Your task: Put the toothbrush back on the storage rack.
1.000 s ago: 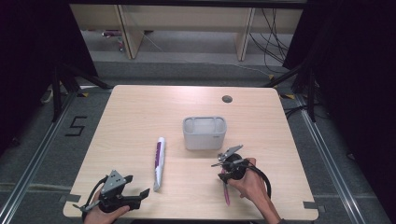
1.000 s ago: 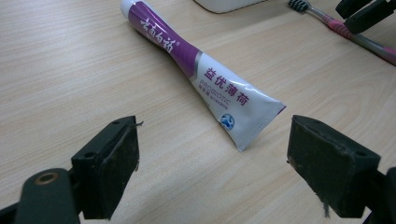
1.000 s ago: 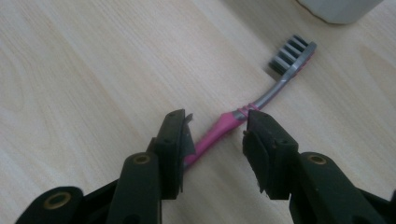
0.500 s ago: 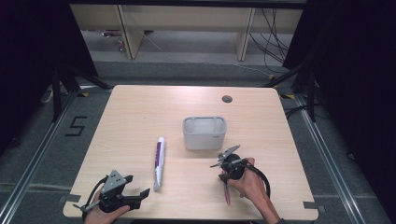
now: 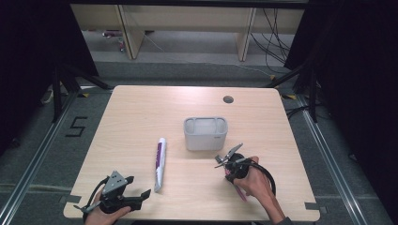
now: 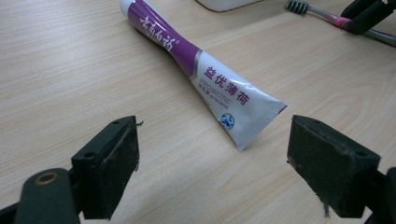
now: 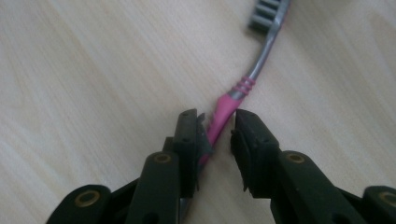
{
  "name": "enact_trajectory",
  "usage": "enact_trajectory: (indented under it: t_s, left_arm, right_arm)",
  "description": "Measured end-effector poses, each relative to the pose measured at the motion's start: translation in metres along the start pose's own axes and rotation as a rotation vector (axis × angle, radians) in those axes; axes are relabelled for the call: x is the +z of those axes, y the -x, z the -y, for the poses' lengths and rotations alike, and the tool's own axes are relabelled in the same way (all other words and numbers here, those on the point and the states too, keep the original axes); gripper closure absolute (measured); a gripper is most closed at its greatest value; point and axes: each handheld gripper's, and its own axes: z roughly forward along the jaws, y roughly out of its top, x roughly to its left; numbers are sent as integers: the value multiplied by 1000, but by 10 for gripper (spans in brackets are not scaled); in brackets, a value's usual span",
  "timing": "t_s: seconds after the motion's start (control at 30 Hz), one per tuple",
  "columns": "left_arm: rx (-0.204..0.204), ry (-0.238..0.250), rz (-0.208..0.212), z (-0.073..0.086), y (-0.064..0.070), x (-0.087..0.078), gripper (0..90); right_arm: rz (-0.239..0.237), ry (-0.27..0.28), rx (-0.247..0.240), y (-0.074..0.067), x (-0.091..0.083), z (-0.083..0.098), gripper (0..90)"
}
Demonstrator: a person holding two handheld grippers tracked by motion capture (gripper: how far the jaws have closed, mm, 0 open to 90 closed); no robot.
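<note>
A pale wooden desk (image 5: 141,122) stands on a grey floor with dark curtains to either side and light shelving behind it. Near the far edge of the desk is a small round hole (image 5: 228,99).

My right claw (image 7: 218,128) is low over the near right part of the desk, and its jaws have just been closing around the toothbrush (image 7: 229,105). The pink handle runs up between them. The left jaw is against the handle; on the right side I can still see a thin gap, so I do not count this as a firm pinch. The toothbrush lies flat on the wood, its grey neck and bristle head pointing away from me. In the high view my right claw (image 5: 230,161) sits just in front of the grey tub (image 5: 205,133), with the pink end of the handle sticking out beside my hand.

My left claw (image 6: 212,149) is spread wide with nothing between the jaws. It rests at the near left corner of the desk (image 5: 123,197), aimed at the crimped end of the toothpaste tube (image 6: 205,74). The white and purple tube lies flat, near that claw but not touching it, left of the tub and apart from it. In the left gripper view the toothbrush (image 6: 322,14) shows far off at the upper right.
</note>
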Motion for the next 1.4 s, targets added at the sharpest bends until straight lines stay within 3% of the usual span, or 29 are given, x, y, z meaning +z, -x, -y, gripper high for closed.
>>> enact_trajectory:
  t_s: [0.27, 0.3, 0.4, 0.43, 0.63, 0.7, 0.8, 0.9, 0.93, 1.07, 1.17, 1.2, 1.23, 1.4]
  left_arm:
    - [-1, 9, 2, 0, 1, 0, 161]
    - [0, 3, -2, 0, 1, 0, 161]
    - [6, -3, -4, 0, 0, -1, 161]
    - [5, -3, -4, 0, 0, -1, 161]
    - [6, 4, 5, 0, 0, 0, 161]
    - [1, 9, -3, 0, 1, 1, 161]
    - [1, 2, 0, 0, 0, 0, 161]
    - [-4, 10, -2, 0, 0, 1, 161]
    - [-1, -1, 1, 0, 0, 1, 161]
    - [7, -3, 1, 0, 0, 0, 161]
    - [2, 3, 0, 0, 0, 0, 161]
    - [0, 3, 0, 0, 1, 0, 161]
    - [4, 0, 4, 0, 0, 0, 161]
    - [7, -5, -3, 0, 0, -1, 161]
  right_arm:
    - [-19, -38, -8, 4, -2, 2, 793]
    - [-20, -43, -32, 6, -2, 1, 809]
    - [-24, -62, -43, 6, -2, 0, 813]
    - [-13, -78, -79, 9, -2, -2, 814]
    - [-10, -127, -59, 6, -3, -4, 815]
    - [-12, -129, -97, 6, -3, -6, 815]
    - [-9, -147, -106, 5, -3, -8, 815]
    - [9, -184, -85, 2, -3, -10, 815]
    - [6, -200, -113, 3, -3, -11, 815]
    - [22, -230, -128, 0, -2, -13, 818]
    - [25, -237, -145, 0, -1, -13, 828]
    - [30, -240, -125, -2, -1, -11, 828]
    - [28, -245, -177, 0, -1, -12, 829]
    - [34, -233, -180, 0, -4, -12, 830]
